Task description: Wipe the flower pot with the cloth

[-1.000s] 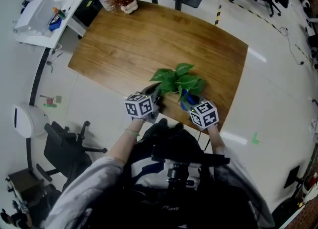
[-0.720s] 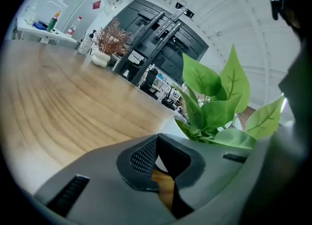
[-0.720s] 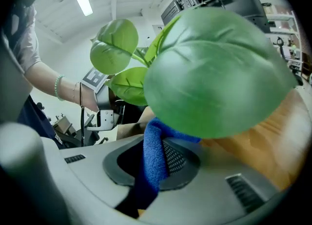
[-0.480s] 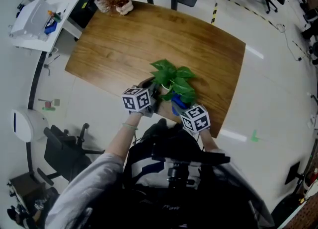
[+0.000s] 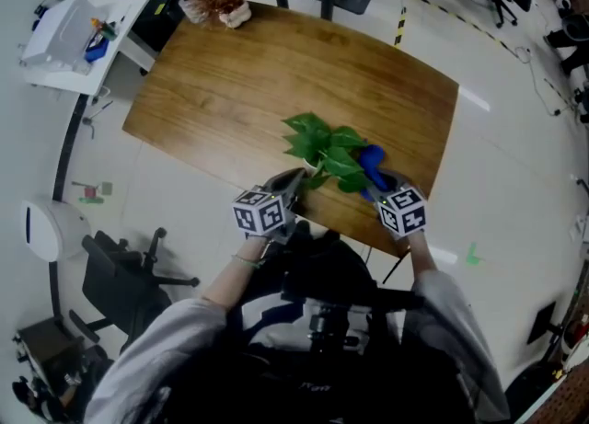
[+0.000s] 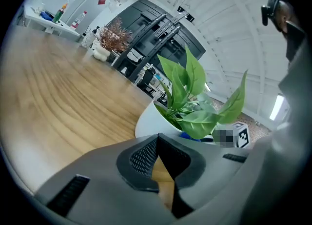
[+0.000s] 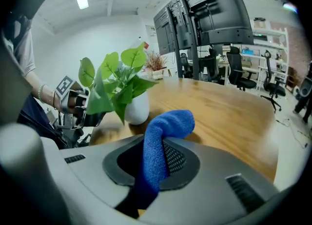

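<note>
Right of the flower pot [image 7: 137,108], the blue cloth [image 5: 370,158] pinched in the right gripper [image 5: 377,181] has been pulled clear, left gripper [image 5: 296,181] pressed together; wiping looks paused

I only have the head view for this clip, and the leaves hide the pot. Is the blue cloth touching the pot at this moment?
Observer: No. In the right gripper view the right gripper is shut on the cloth, and the white pot stands apart, farther ahead.
Reviewer: Is the left gripper holding the pot, then?
Observer: No. The left gripper view shows the left gripper shut with nothing between its jaws. The pot sits ahead of it, outside the jaws.
</note>
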The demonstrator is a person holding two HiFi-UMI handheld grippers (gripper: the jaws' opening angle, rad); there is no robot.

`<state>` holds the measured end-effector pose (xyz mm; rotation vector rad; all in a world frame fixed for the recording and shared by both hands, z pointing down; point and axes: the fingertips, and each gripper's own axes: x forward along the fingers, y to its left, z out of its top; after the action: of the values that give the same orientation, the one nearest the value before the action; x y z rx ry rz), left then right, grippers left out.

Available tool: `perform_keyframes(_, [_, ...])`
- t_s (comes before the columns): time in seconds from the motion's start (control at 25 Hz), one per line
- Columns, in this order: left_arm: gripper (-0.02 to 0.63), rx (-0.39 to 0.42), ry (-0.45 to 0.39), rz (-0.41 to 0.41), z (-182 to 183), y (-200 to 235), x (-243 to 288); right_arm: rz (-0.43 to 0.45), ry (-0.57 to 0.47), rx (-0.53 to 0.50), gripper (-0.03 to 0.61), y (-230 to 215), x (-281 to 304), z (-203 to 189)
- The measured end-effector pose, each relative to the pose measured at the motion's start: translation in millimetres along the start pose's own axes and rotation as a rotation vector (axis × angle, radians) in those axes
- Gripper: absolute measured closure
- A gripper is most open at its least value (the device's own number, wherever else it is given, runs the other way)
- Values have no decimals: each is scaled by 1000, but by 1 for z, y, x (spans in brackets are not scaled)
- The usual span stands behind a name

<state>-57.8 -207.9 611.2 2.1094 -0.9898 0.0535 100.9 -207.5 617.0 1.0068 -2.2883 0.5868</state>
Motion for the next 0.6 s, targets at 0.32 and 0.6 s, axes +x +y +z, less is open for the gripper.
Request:
perform_keyframes(0.32, [606,91,10,-4,13,-3,9,158,-71,-96,518,26,29,60])
perform_keyframes(0.6, [606,106,-21,48,40,25,10,192,-16,-86,518,59,46,39])
